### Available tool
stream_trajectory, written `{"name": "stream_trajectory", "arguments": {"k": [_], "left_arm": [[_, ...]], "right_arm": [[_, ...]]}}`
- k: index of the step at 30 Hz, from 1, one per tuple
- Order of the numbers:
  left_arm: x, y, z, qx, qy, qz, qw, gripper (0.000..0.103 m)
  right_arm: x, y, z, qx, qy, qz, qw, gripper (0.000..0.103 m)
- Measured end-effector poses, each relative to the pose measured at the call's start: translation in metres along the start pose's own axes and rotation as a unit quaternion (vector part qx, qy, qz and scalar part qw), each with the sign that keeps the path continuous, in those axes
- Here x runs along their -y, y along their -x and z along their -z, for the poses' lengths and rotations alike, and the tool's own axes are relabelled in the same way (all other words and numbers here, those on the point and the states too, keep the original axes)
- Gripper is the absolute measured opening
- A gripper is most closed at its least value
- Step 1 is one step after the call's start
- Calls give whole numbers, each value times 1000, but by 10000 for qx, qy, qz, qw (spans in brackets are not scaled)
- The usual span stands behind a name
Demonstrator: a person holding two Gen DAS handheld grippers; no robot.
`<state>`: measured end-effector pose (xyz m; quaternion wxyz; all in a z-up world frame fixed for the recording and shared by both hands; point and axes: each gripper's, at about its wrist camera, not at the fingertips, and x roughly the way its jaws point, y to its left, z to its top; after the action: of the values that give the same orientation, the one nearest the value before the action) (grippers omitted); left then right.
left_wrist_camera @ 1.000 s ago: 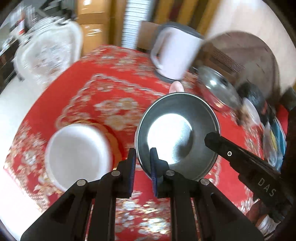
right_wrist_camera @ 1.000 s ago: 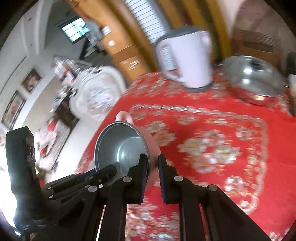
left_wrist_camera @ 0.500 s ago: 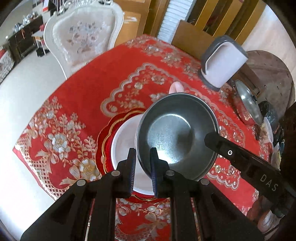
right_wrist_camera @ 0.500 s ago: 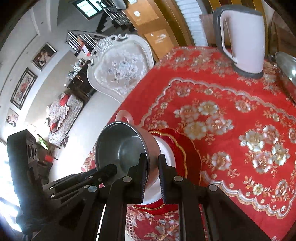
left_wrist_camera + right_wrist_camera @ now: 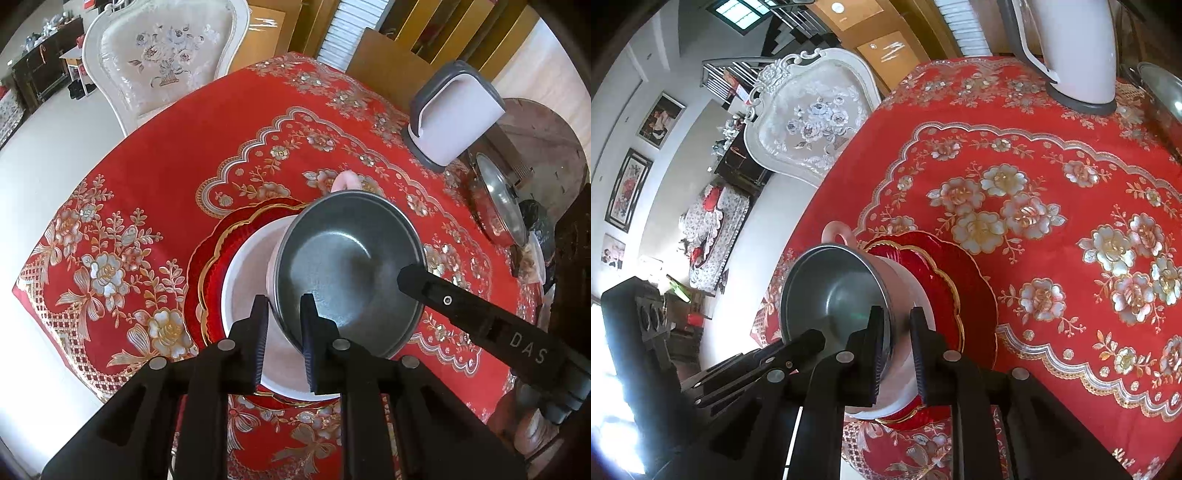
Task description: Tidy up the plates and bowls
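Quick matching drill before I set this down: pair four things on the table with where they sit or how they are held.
Things:
1. metal bowl
2. white bowl
3. red plate
4. kettle

States:
a. directly under the white bowl, gold-trimmed rim
b. standing at the far side of the tablecloth
c. gripped at its rim by left gripper and right gripper
d. resting on the red plate, below the held bowl

Pairs: 1-c, 2-d, 3-a, 4-b
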<state>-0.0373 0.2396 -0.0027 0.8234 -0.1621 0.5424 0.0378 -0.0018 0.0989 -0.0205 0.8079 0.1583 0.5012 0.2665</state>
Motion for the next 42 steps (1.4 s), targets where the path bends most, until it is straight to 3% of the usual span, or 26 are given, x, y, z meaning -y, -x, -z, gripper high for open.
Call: {"name": "stream_trajectory", "arguments": {"k": [5, 7, 11, 12, 14, 16, 19, 20, 23, 26, 29, 32, 34, 35, 36, 39, 40, 42], "left_arm": [[-1, 2, -1, 78, 37, -5, 10000, 15], [-1, 4, -2, 123, 54, -9, 9999, 17], [0, 8, -2, 194, 72, -57, 9998, 26], [-1, 9, -1, 209, 93, -70, 9997, 36], [0, 13, 1, 288, 125, -49, 9995, 69], [2, 20, 3, 451, 119, -128, 9988, 83], [7, 27, 5, 534, 91, -283, 9981, 92], [8, 29, 6, 549, 85, -351, 9978, 102], [13, 42, 11, 812, 78, -515, 9953, 103], [25, 64, 15, 1317, -90, -734, 9885, 103], [41, 96, 23, 2037, -201, -888, 9748, 103], [56, 140, 36, 2955, -232, -963, 9502, 103], [60, 159, 40, 3328, -155, -966, 9379, 103], [59, 164, 43, 3382, -30, -992, 9358, 103], [57, 164, 43, 3324, 110, -995, 9378, 103], [50, 144, 33, 2723, 230, -826, 9584, 103], [52, 133, 34, 2531, 119, -1046, 9617, 103], [64, 122, 43, 2413, -185, -1537, 9580, 103]], "right_arm": [[-8, 9, -2, 213, 238, 75, 9995, 18], [-11, 13, -3, 303, 314, 129, 9990, 34], [-11, 26, -2, 542, 425, 214, 9974, 37], [-11, 30, -2, 583, 437, 201, 9971, 37], [-11, 39, 1, 812, 566, 316, 9946, 37], [-9, 49, 5, 1026, 623, 357, 9921, 50], [-1, 65, 15, 1288, 653, 439, 9886, 58], [3, 69, 19, 1308, 647, 434, 9883, 58], [18, 77, 33, 1341, 573, 486, 9881, 58], [37, 83, 48, 1318, 410, 536, 9890, 58], [54, 90, 60, 1327, 249, 609, 9890, 58], [66, 96, 68, 1339, 197, 650, 9887, 58], [70, 103, 73, 1371, 218, 691, 9879, 58], [71, 105, 75, 1392, 224, 698, 9875, 58], [73, 107, 77, 1389, 225, 696, 9876, 58], [76, 112, 82, 1391, 256, 697, 9875, 58], [76, 114, 85, 1381, 286, 688, 9876, 58], [77, 115, 90, 1345, 332, 671, 9881, 58]]}}
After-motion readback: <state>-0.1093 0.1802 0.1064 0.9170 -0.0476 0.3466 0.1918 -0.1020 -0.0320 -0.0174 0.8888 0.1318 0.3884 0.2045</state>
